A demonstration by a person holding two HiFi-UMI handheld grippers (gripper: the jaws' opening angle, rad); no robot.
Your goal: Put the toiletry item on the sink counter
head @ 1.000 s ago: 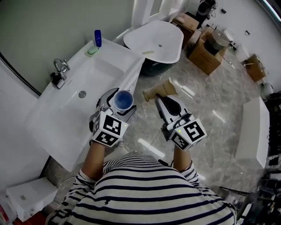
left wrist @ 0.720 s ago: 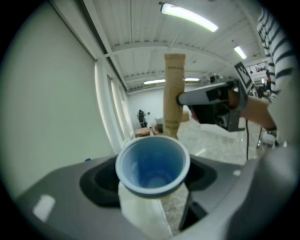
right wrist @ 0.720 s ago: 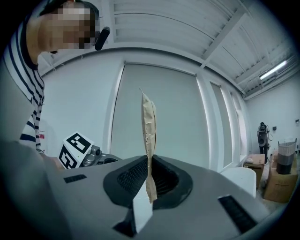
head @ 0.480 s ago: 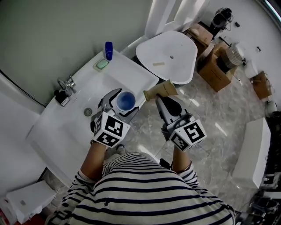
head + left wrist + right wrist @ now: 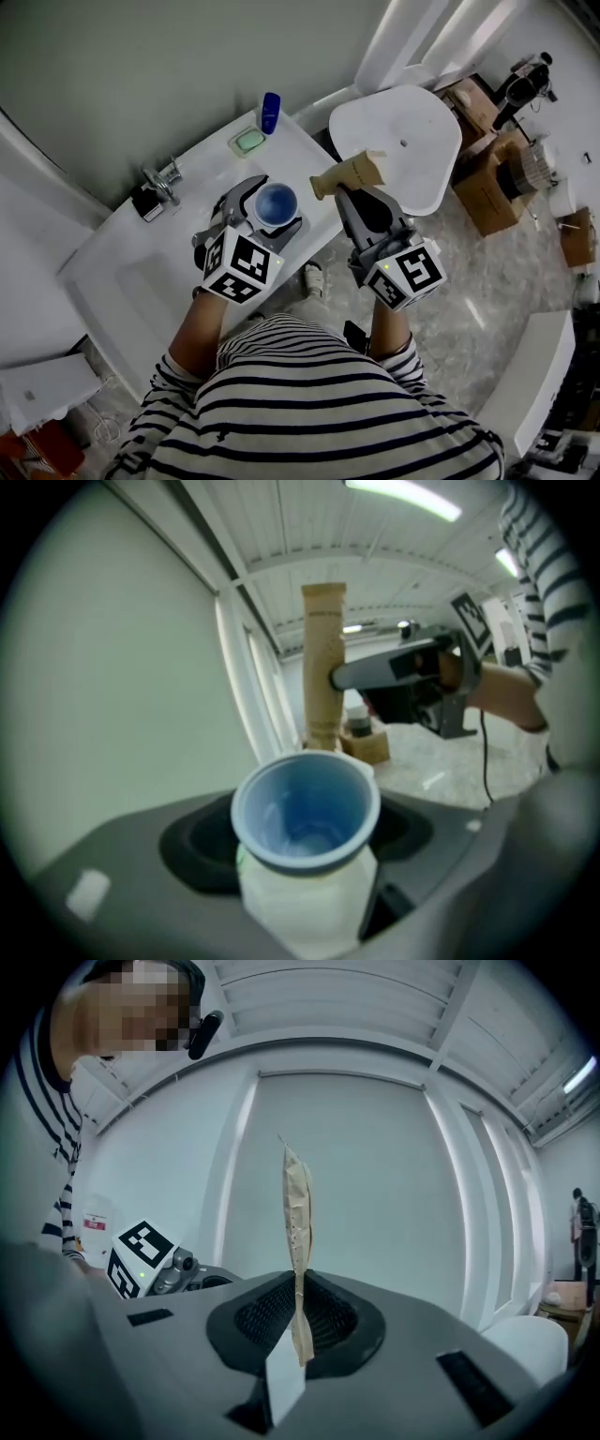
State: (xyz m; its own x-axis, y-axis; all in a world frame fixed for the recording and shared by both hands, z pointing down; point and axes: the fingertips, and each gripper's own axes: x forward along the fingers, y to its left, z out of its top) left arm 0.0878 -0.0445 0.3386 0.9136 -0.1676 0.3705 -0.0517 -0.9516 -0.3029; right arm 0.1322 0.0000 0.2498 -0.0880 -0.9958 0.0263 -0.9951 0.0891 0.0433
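**Both toiletry items held in the air; neither set on the table.**
Table (image 5: 216,169): the soap dish (image 5: 249,141) and small blue bottle (image 5: 270,112) beyond the faucet (image 5: 161,178) risk a knock. Left gripper (image 5: 272,208) jaws clamp wide on a blue-capped white bottle (image 5: 277,203) right of the faucet, near the table edge; released here it could topple off. Right gripper (image 5: 359,194) jaws pinch a flat tan packet (image 5: 349,175), farther right of the faucet; this thin hold may slip. Bottle base is hidden; packet contents cannot be told.

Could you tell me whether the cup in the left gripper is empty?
Empty: the left gripper view looks into the cup and shows only its bare blue bottom.
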